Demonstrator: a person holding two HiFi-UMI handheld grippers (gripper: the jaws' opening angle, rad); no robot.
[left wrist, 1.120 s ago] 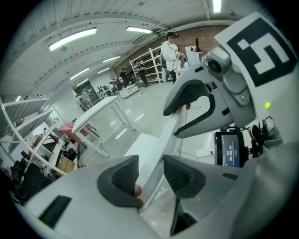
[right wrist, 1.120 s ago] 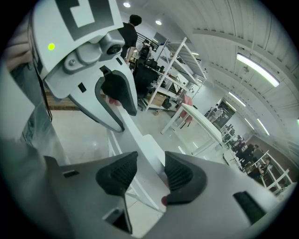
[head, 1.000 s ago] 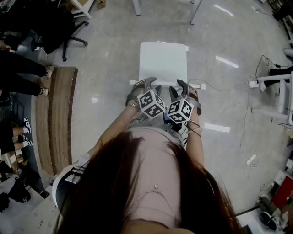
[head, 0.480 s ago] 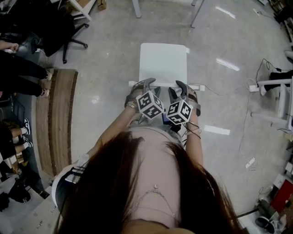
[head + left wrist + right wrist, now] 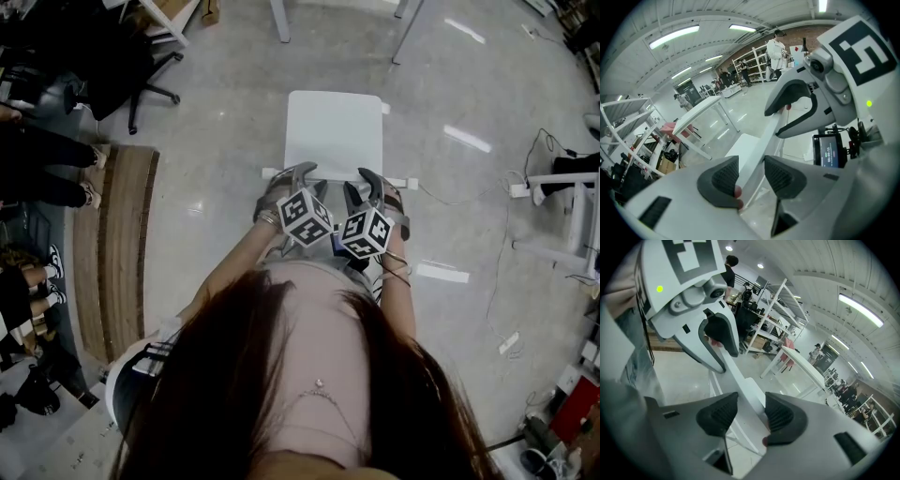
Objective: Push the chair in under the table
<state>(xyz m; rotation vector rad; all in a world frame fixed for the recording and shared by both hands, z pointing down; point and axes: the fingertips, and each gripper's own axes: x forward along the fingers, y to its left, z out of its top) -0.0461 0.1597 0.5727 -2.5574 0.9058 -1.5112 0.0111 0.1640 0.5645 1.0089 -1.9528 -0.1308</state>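
Noted: chair (image 5: 334, 131) smooth, white, matt, plastic-looking. The floor (image 5: 225, 103) is polished and glossy. On the left gripper (image 5: 751, 174), pads (image 5: 723, 177) dark, ribbed, rubbery; shell smooth grey plastic.

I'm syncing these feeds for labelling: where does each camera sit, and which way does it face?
Head view: on the person's head, looking steeply down at the chair; hair, torso, arms, left gripper and right gripper show.
Left gripper view: on the left gripper, looking along its jaws, closed on the backrest, toward the table; right gripper shows.
Right gripper view: likewise from the right gripper; left gripper shows.
Both gripper views share backrest and table.
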